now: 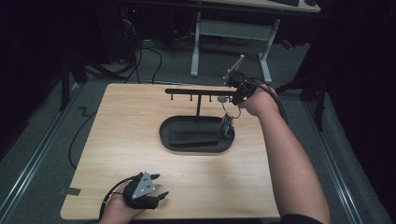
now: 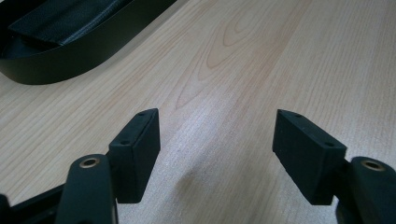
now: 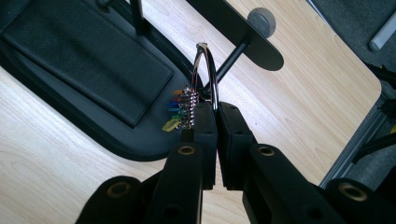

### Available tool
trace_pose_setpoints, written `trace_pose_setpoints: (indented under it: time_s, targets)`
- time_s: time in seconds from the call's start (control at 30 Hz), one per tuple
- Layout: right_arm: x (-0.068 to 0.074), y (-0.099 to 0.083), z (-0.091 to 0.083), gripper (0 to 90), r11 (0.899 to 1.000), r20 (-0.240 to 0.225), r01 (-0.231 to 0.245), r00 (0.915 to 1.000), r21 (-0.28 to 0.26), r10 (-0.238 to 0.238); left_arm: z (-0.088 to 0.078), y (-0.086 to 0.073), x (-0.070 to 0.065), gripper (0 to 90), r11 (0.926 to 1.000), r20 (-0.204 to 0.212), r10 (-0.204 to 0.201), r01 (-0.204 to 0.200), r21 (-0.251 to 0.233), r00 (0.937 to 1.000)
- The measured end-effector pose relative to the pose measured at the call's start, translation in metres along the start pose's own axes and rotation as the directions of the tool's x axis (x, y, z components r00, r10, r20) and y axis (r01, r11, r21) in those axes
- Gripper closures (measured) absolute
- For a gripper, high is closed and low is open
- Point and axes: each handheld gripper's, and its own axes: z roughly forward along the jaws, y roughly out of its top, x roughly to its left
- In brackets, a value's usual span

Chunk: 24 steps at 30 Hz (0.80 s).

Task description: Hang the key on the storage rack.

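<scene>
Ring [image 3: 208,74] of coloured tags is clamped between the fingers of the right gripper [image 3: 217,109], held just under the far-right end of the black rack [image 1: 201,91], at about two o'clock on the counter [image 1: 130,140]. My reading is that the job is to hang this ring on one of the rack's small pegs, and that it is well along: the ring is picked up and brought to the rack, but I cannot tell whether it is hooked over a peg yet. What is left is to seat it on a peg, let go, and pull the hand back.

The ring is a thin, shiny metal loop, standing upright from the fingers. A tight bundle of little tags [image 3: 180,109] hangs off its side in yellow, green, blue, purple and orange, dangling over the right end of the oval black tray [image 1: 196,135] at the rack's foot. A dark flat pad [image 3: 88,56] lies in the tray.

Left gripper [image 1: 159,186] rests at seven o'clock near the counter's front edge, its fingers [image 2: 140,154] apart with nothing between them, pointing toward the tray.
</scene>
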Motion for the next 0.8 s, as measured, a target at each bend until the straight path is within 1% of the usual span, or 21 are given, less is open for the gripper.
trace_pose_setpoints:
  time_s: [0.07,0.13,0.2,0.23,0.3,0.37,0.4,0.47,0.5,0.57,0.6,0.73,0.77,0.8]
  targets:
    - [0.0,0.0,0.004,87.0,1.0,0.001,-0.004,1.0,0.005,0.004,0.001,0.0,0.0,32.6,1.0,-0.004,-0.001,0.001,-0.005,1.0]
    - [-0.001,0.001,0.005,86.9,1.0,0.003,-0.011,0.9999,0.007,0.011,0.0,0.0,0.0,32.6,1.0,0.001,0.0,0.0,0.003,1.0]
    - [-0.003,0.001,0.006,86.8,1.0,0.007,-0.008,0.9999,-0.001,0.008,0.0,0.0,0.0,32.6,1.0,0.002,0.0,0.0,0.004,1.0]
    - [-0.004,0.001,0.006,86.1,1.0,0.011,-0.019,0.9998,-0.001,0.019,0.001,0.0,0.0,32.6,1.0,0.003,0.001,-0.001,0.004,1.0]
    - [-0.005,0.001,0.007,85.3,1.0,0.013,-0.011,0.9999,-0.004,0.011,0.001,0.0,0.0,32.6,1.0,0.004,0.001,-0.001,0.005,1.0]
    - [-0.005,0.001,0.008,82.0,1.0,0.024,-0.013,0.9996,-0.012,0.013,0.001,0.0,0.0,32.5,1.0,0.004,0.002,-0.002,0.005,1.0]
    - [-0.004,0.002,0.009,79.4,1.0,0.033,-0.027,0.9991,-0.013,0.028,0.001,0.0,0.0,32.5,1.0,0.004,0.002,-0.002,0.005,1.0]
    - [-0.006,0.003,0.009,77.0,1.0,0.048,-0.015,0.9987,-0.027,0.016,0.001,0.0,0.001,32.5,1.0,0.003,0.001,-0.001,0.006,1.0]
    - [-0.006,0.003,0.008,74.0,0.999,0.056,-0.024,0.9981,-0.04,0.026,0.001,-0.001,0.001,32.5,1.0,0.002,0.001,-0.001,0.005,1.0]
    - [-0.006,0.003,0.007,72.6,0.999,0.058,-0.027,0.9979,-0.043,0.03,0.001,-0.001,0.001,32.5,1.0,0.0,0.0,0.0,0.001,1.0]
    - [-0.005,0.002,0.005,71.2,0.998,0.066,-0.034,0.9971,-0.052,0.037,0.002,-0.001,0.001,32.5,1.0,0.001,-0.001,0.001,0.002,1.0]
    - [-0.004,0.001,0.001,68.6,0.998,0.064,-0.022,0.9976,-0.064,0.026,0.002,0.0,0.001,32.4,1.0,0.0,0.001,-0.001,0.001,1.0]
    - [-0.004,0.0,0.0,67.5,0.997,0.063,-0.027,0.9975,-0.068,0.031,0.002,0.0,0.0,32.4,1.0,0.003,0.002,-0.002,0.006,1.0]
    - [-0.003,-0.002,-0.001,65.0,0.996,0.048,-0.037,0.998,-0.08,0.041,0.003,0.0,0.0,32.4,1.0,0.001,0.003,-0.003,0.004,1.0]
